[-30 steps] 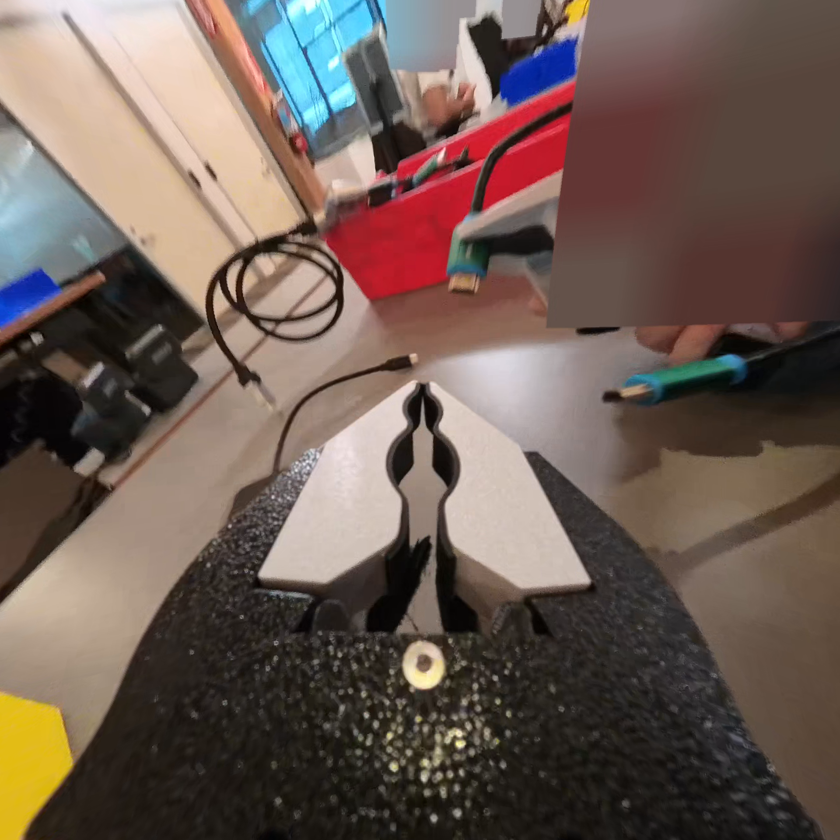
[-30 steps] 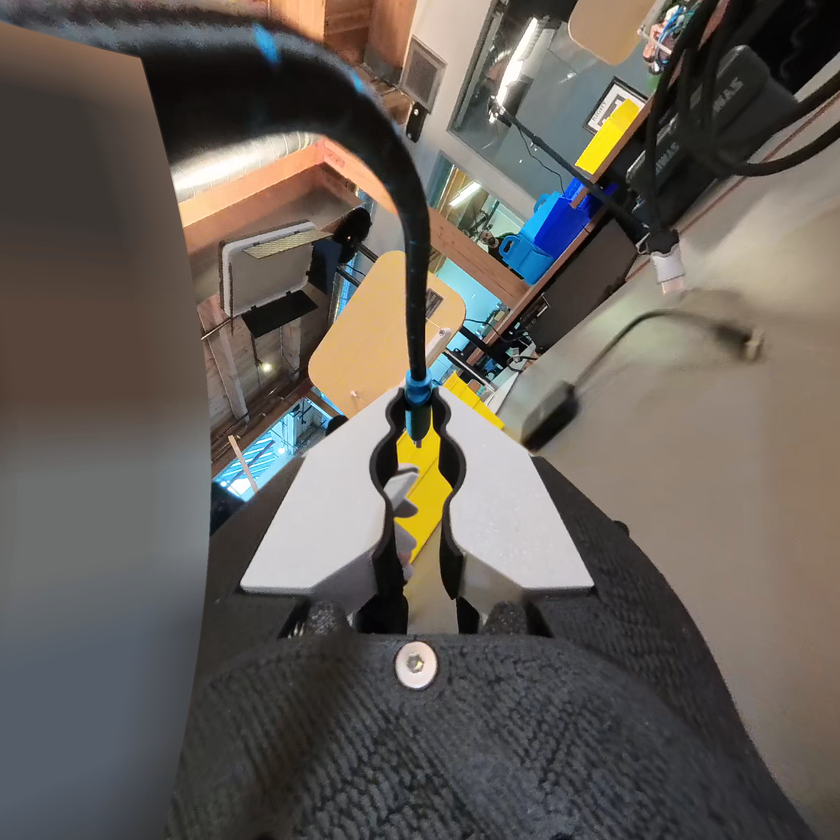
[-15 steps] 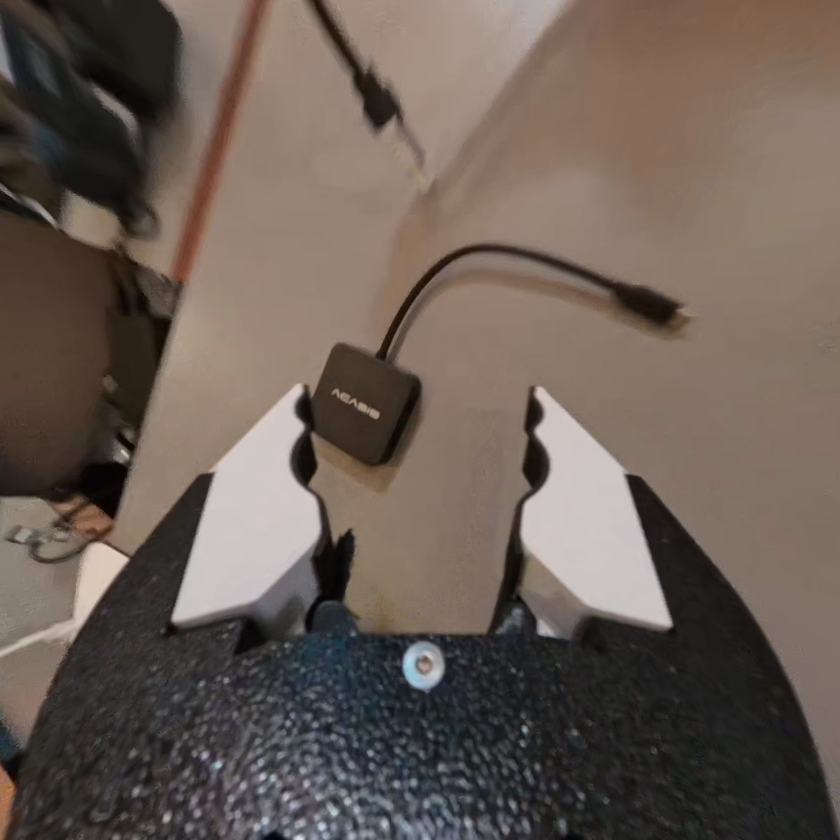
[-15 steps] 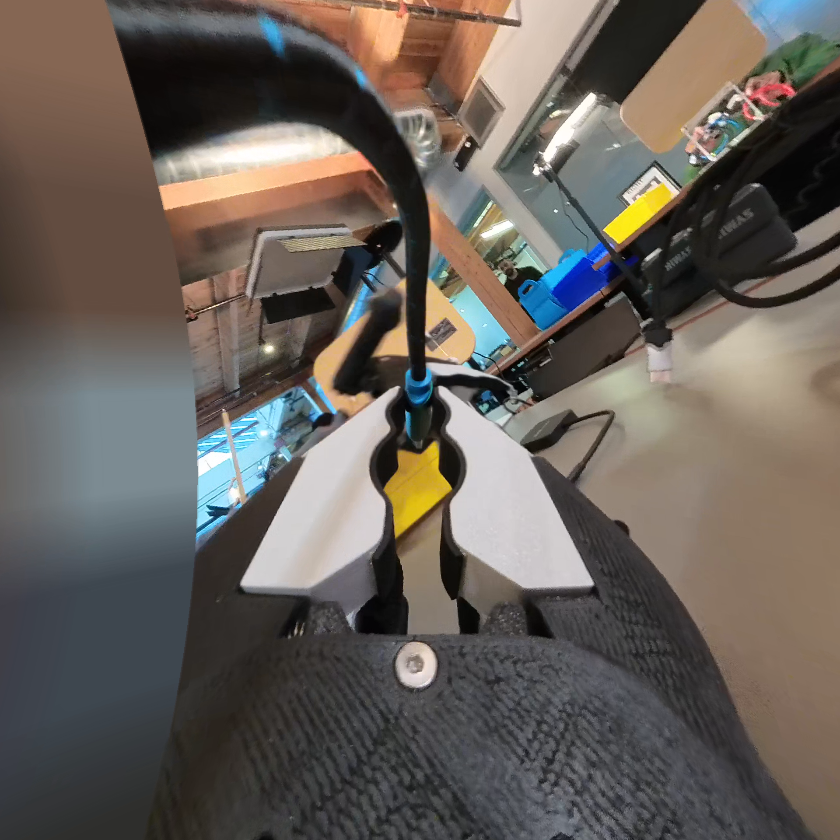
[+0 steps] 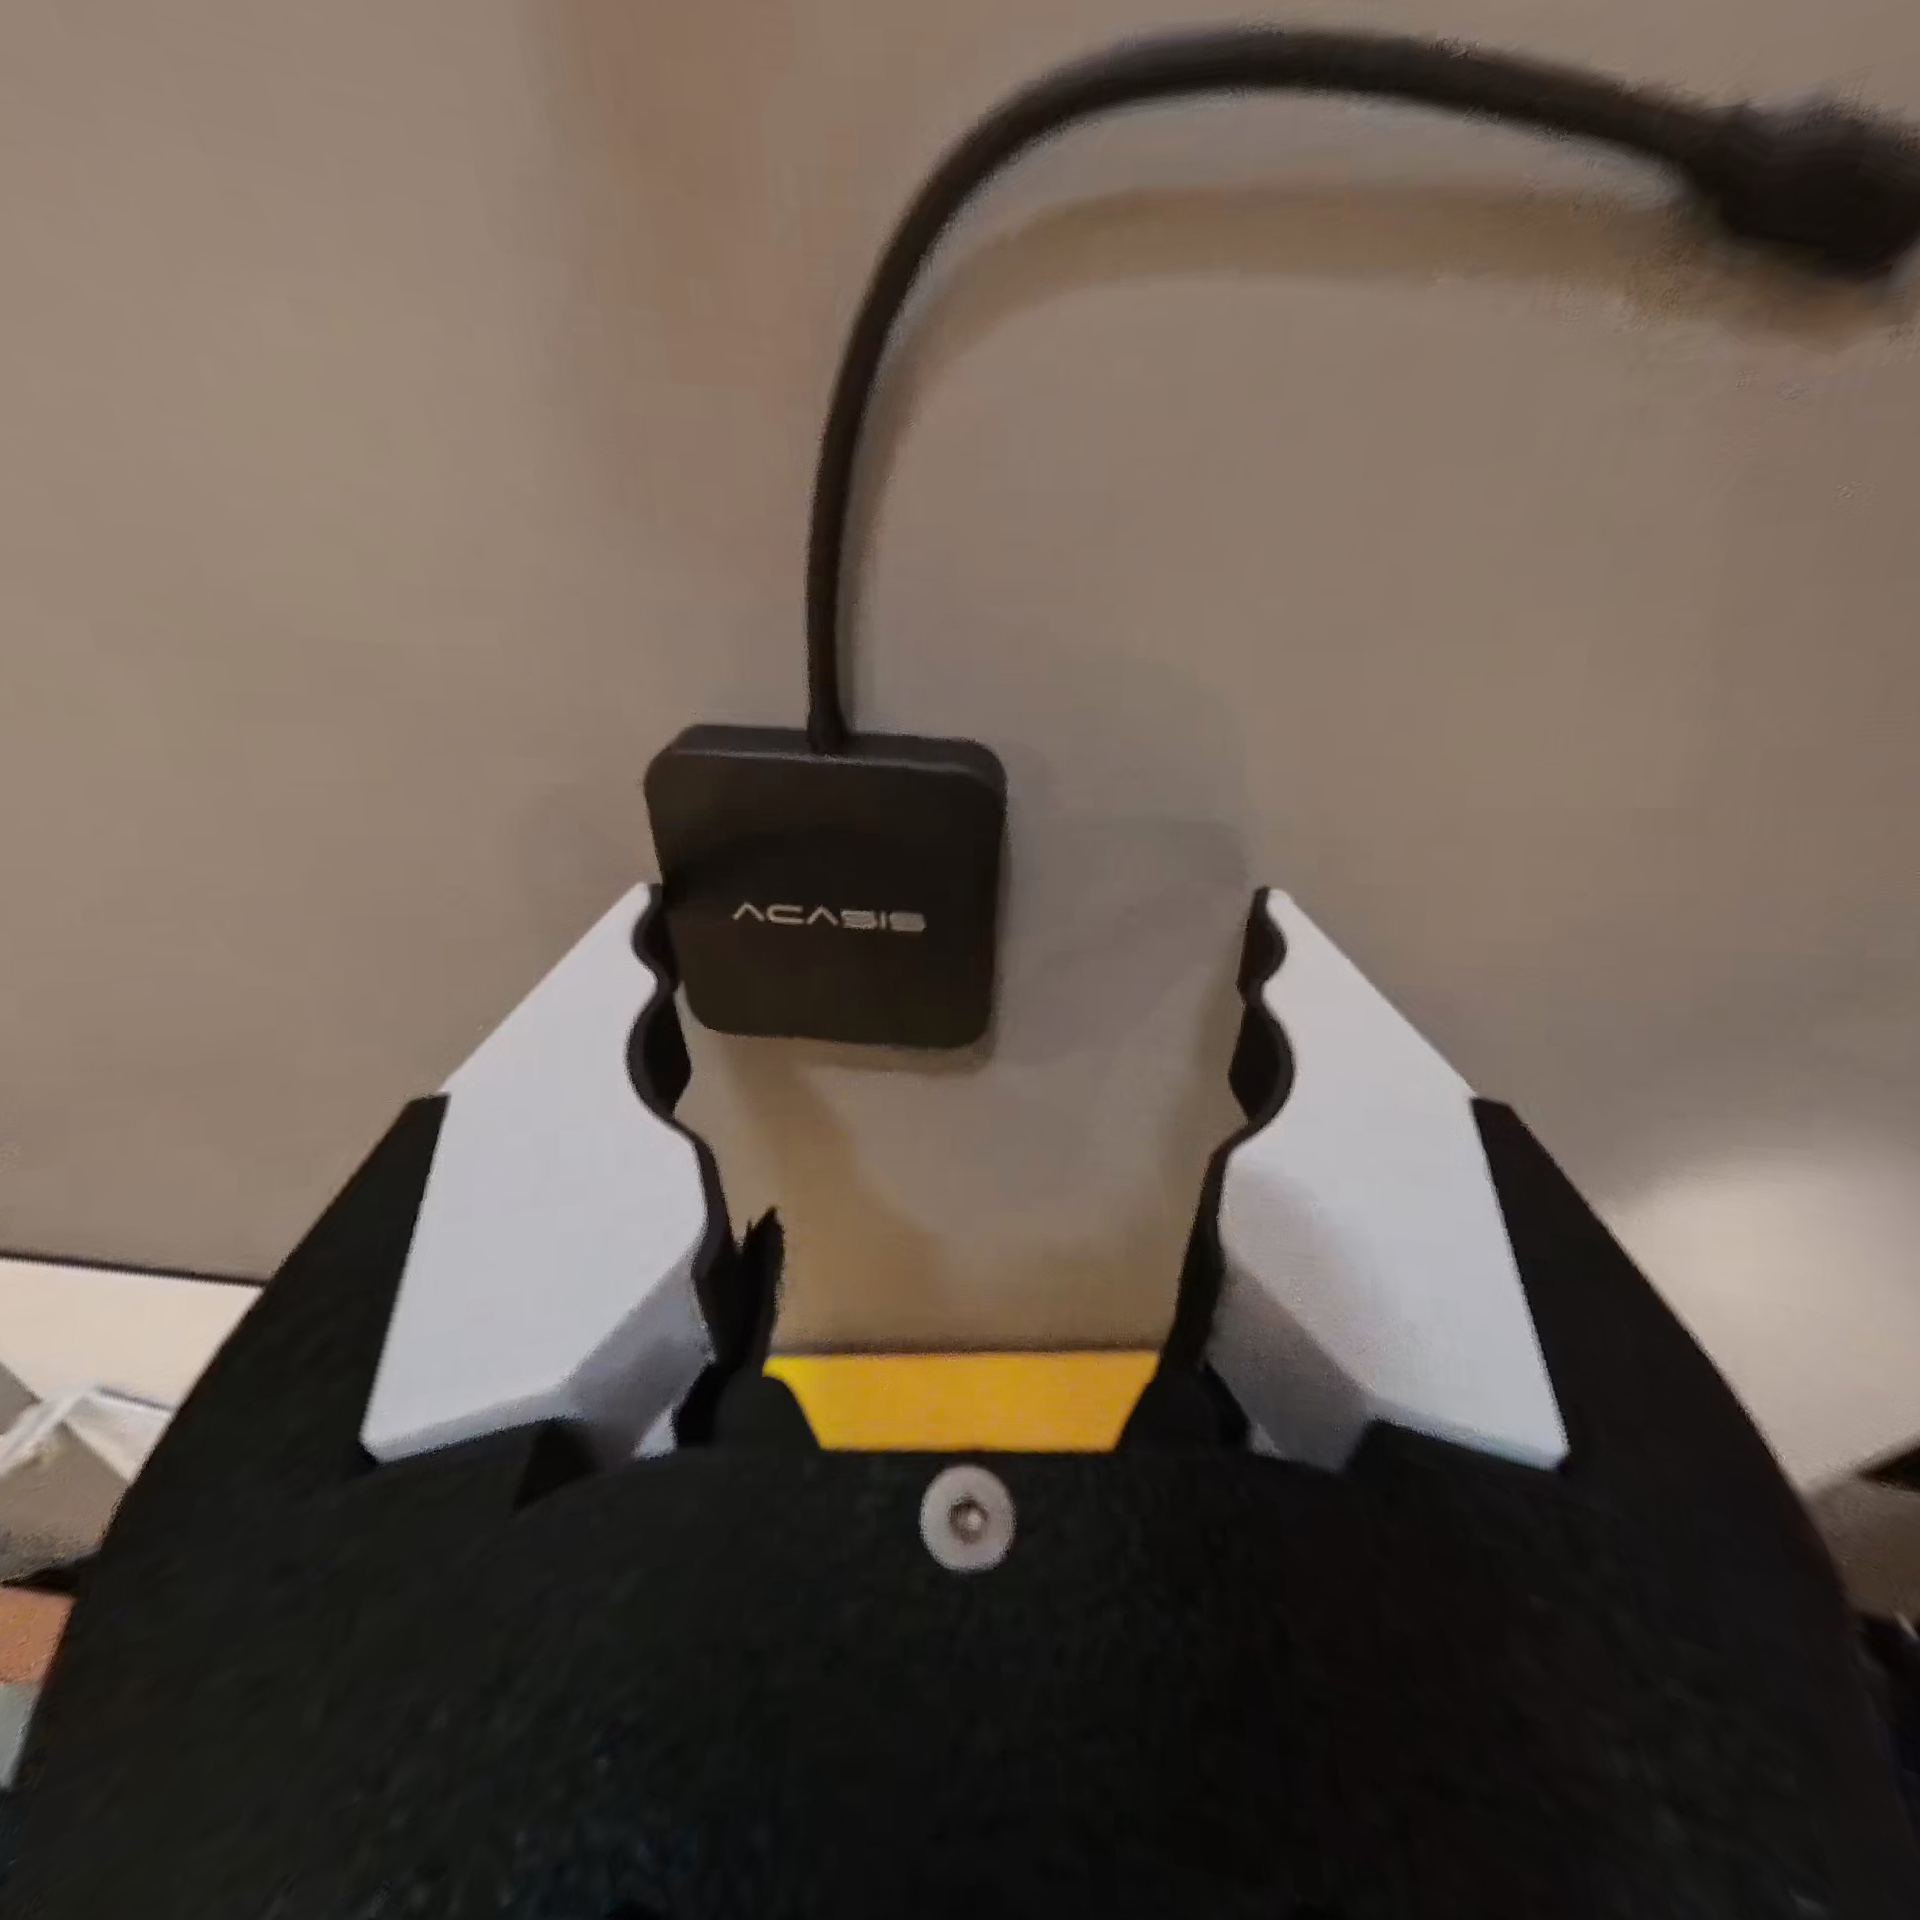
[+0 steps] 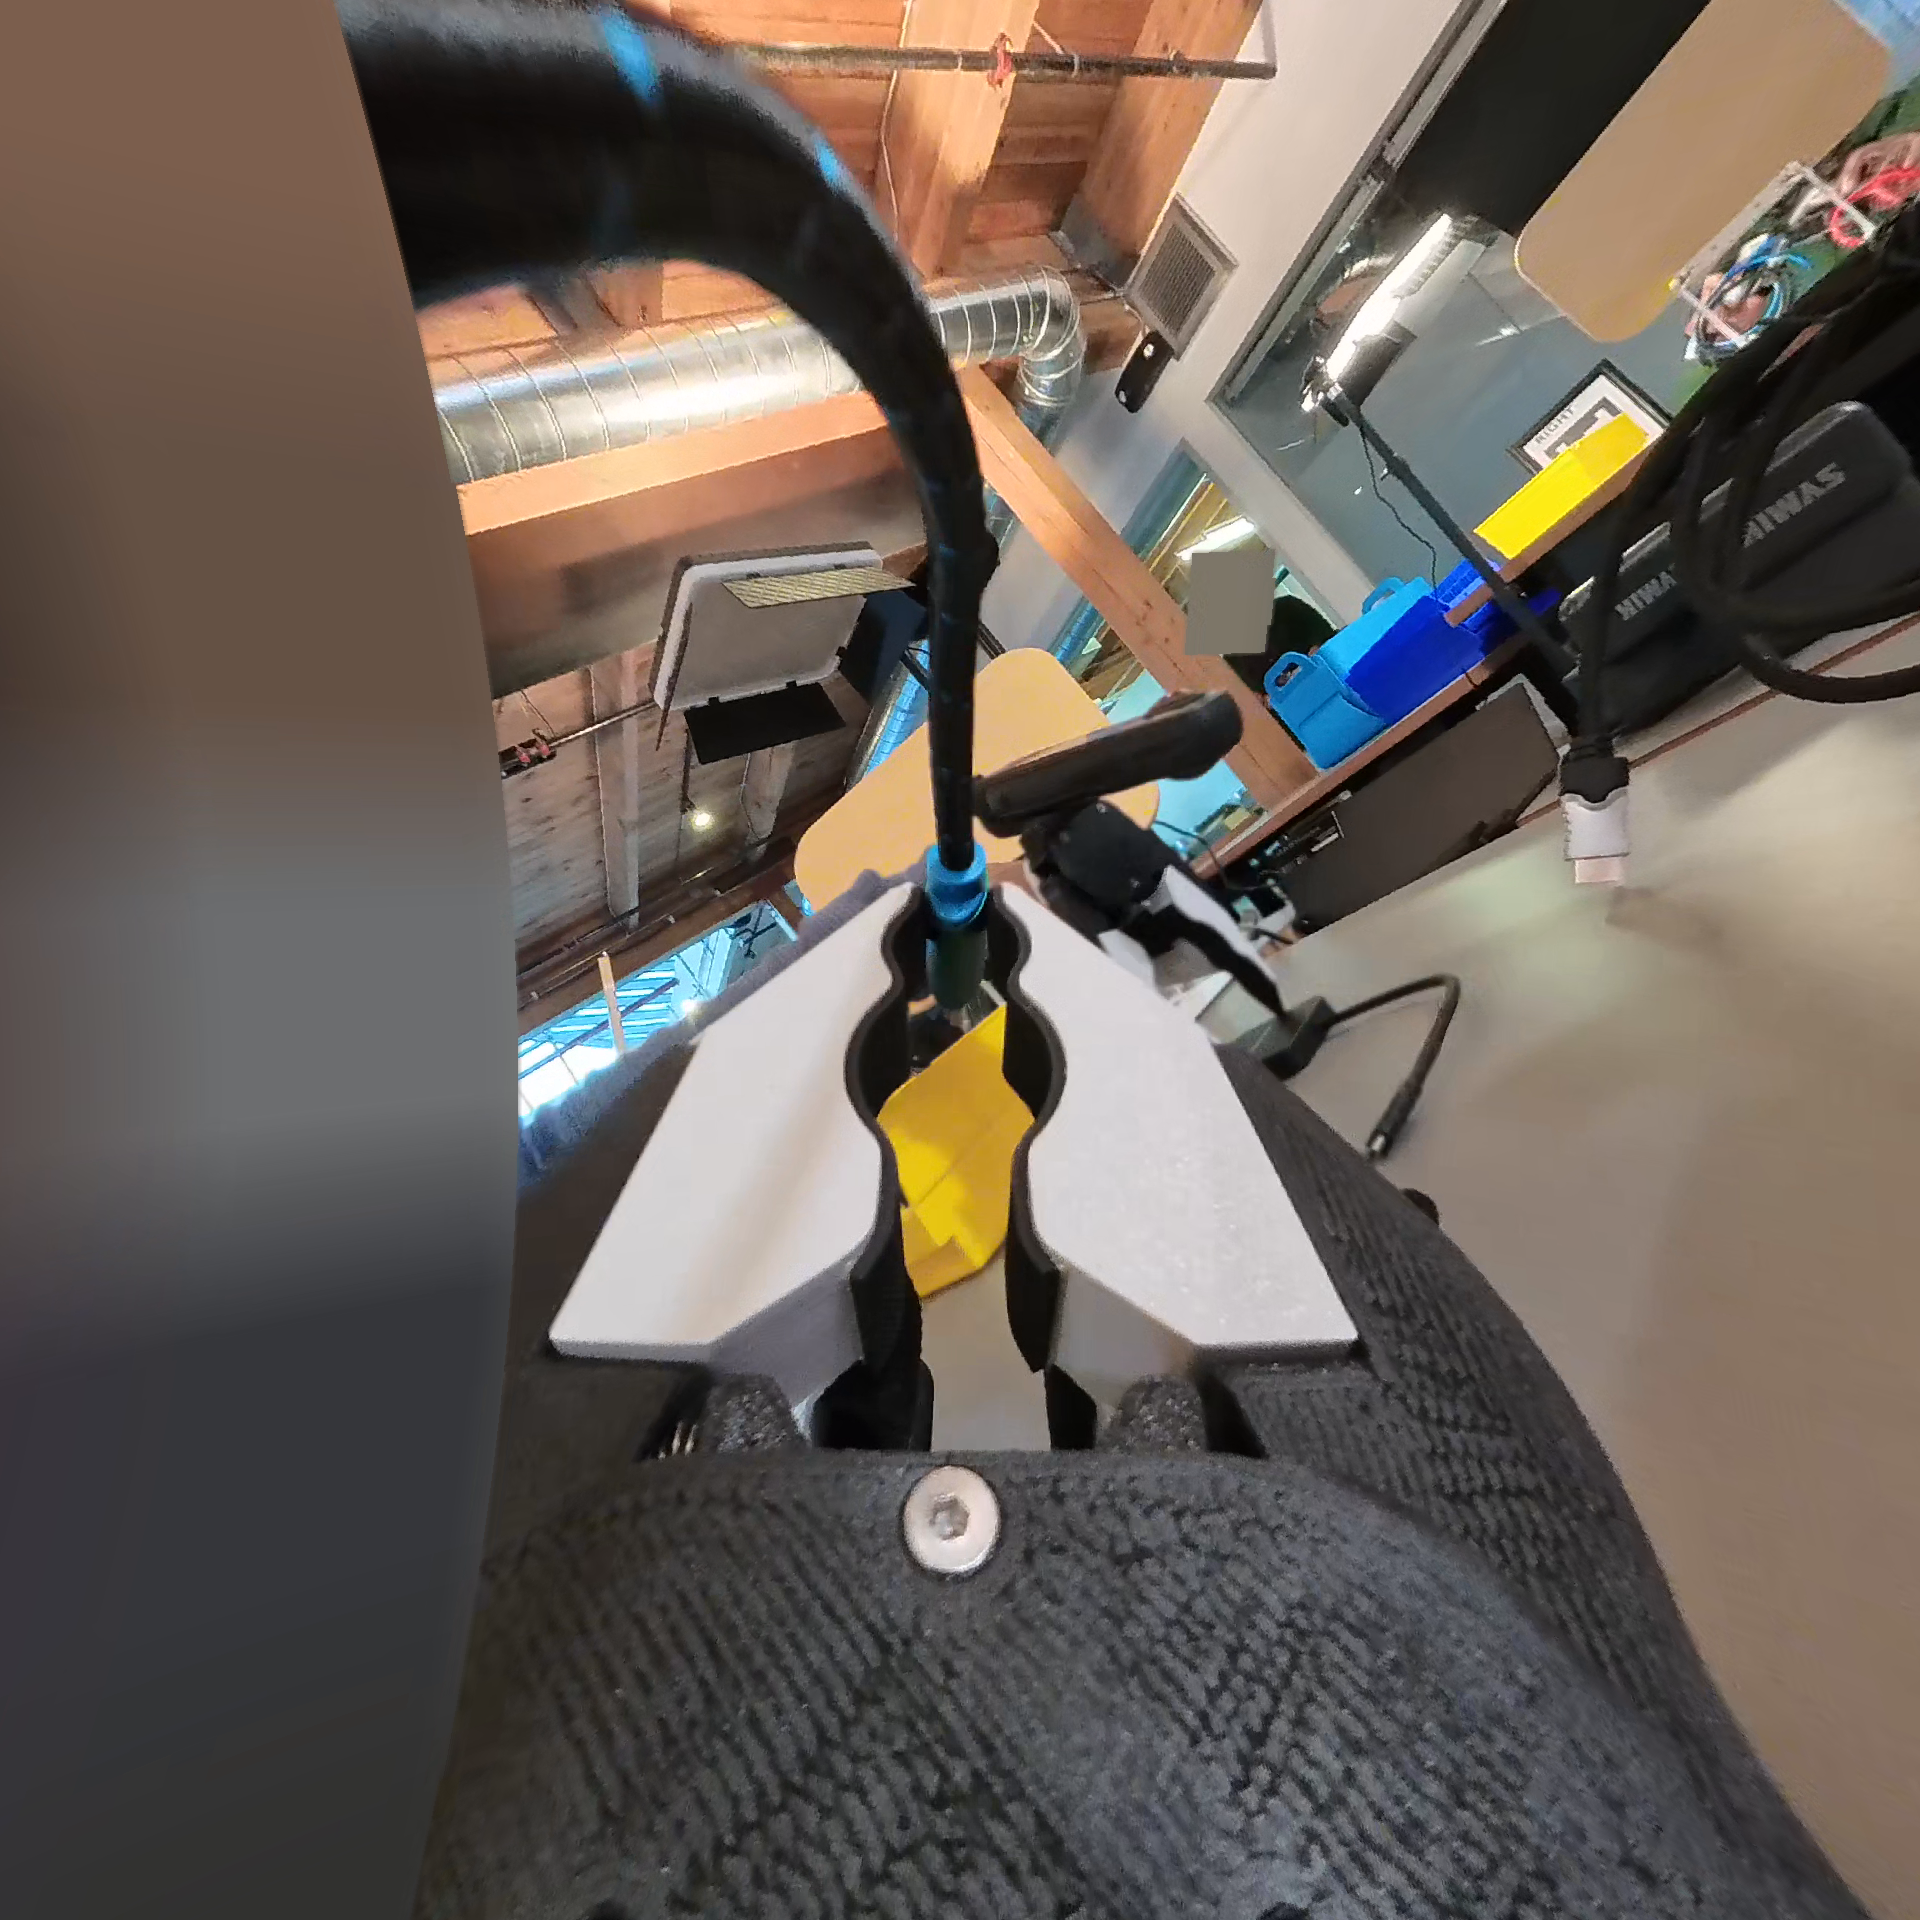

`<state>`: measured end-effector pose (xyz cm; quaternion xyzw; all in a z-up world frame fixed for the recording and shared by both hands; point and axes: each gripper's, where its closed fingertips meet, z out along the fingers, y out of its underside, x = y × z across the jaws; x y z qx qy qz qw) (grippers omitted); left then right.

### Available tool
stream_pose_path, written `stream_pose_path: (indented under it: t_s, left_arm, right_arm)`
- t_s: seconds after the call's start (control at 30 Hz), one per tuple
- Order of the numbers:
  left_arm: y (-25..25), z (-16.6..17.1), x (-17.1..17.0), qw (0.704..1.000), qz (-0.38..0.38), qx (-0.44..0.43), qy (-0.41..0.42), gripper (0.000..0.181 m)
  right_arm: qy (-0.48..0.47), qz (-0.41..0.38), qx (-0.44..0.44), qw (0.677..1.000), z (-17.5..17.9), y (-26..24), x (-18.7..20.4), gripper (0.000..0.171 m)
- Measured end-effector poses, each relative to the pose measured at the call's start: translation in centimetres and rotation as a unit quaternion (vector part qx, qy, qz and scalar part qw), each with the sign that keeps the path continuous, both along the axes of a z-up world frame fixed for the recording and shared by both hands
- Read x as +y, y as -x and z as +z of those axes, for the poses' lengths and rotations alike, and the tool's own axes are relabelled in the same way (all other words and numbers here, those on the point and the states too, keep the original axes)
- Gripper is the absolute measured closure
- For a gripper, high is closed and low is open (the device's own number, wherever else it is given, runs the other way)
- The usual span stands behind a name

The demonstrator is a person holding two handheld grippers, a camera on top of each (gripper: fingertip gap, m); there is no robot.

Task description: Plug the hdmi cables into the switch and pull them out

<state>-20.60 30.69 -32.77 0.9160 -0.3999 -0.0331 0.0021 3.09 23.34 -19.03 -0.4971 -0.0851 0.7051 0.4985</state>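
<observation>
The switch (image 5: 826,883) is a small black square box on the grey table, its thin cable (image 5: 831,499) curving up and right to a blurred plug (image 5: 1818,197). My left gripper (image 5: 956,909) is open just above it, with the switch between the fingers, close against the left finger (image 5: 582,1091). My right gripper (image 6: 958,940) is shut on the blue and green plug of a black braided HDMI cable (image 6: 951,665) that arcs up and left. The right wrist view also shows the switch (image 6: 1299,1039) farther off under the left gripper (image 6: 1112,831).
A second HDMI plug (image 6: 1595,821), silver, hangs at the end of coiled black cables at the back right. A yellow piece (image 6: 956,1153) lies near the table's front edge. Black cases (image 6: 1714,520) and blue bins (image 6: 1382,665) stand on the far bench.
My left gripper has opened, tipped down and moved in over the switch, which now lies between its fingers. My right gripper stays shut on the HDMI plug and has tilted slightly.
</observation>
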Motion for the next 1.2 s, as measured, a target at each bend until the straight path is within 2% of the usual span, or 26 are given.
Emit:
stream_pose_path:
  t_s: [0.03, 0.1, 0.2, 0.3, 0.4, 0.57, 0.63, 0.7, 0.77, 0.9, 1.07, 1.2]
  left_arm:
    - [-0.5, 0.1, -1.3, 1.0, -0.002, -0.003, 0.017, 0.075]
    - [-2.1, 0.7, -4.3, 0.998, -0.005, -0.03, 0.056, 0.081]
    - [-5.8, 2.1, -8.7, 0.984, -0.036, -0.126, 0.117, 0.103]
    - [-7.3, 2.7, -6.4, 0.985, 0.001, -0.17, 0.034, 0.105]
    - [-8.9, 2.6, -5.8, 0.976, 0.03, -0.216, 0.01, 0.106]
    - [-10.7, 1.4, -7.8, 0.961, 0.079, -0.264, 0.028, 0.106]
    - [-11.3, 1.6, -9.3, 0.952, 0.084, -0.295, 0.009, 0.098]
    - [-12.0, 2.2, -11.0, 0.941, 0.048, -0.334, -0.034, 0.085]
    - [-12.6, 2.4, -12.7, 0.935, -0.029, -0.343, -0.09, 0.078]
    - [-12.4, 2.1, -13.8, 0.926, -0.124, -0.308, -0.182, 0.084]
    - [-12.8, 1.4, -15.1, 0.91, -0.205, -0.321, -0.162, 0.089]
    - [-13.1, 0.6, -14.9, 0.902, -0.219, -0.342, -0.149, 0.095]
  right_arm:
    - [0.001, 0.001, 0.002, 1.0, 0.0, -0.1, 0.0, 0.162]
    - [0.002, 0.001, 0.006, 1.0, 0.1, -0.2, 0.0, 0.162]
    - [0.003, -0.001, 0.012, 1.0, 0.1, -0.5, 0.1, 0.162]
    - [0.003, -0.006, 0.015, 1.0, 0.2, -0.8, 0.2, 0.162]
    - [-0.001, -0.015, 0.014, 1.0, 0.2, -1.4, 0.4, 0.162]
    - [-0.003, -0.028, 0.017, 0.999, 0.3, -2.4, 0.7, 0.162]
    - [-0.002, -0.029, 0.018, 0.999, 0.3, -2.6, 0.8, 0.162]
    - [0.002, -0.026, 0.016, 1.0, 0.2, -2.6, 0.9, 0.162]
    - [0.004, -0.019, 0.015, 1.0, 0.1, -2.4, 0.9, 0.162]
    - [0.005, -0.007, 0.011, 1.0, 0.1, -2.0, 0.9, 0.162]
    - [0.0, -0.002, 0.009, 1.0, 0.1, -1.8, 0.6, 0.162]
    - [-0.004, -0.002, 0.006, 1.0, 0.1, -1.8, 0.5, 0.162]
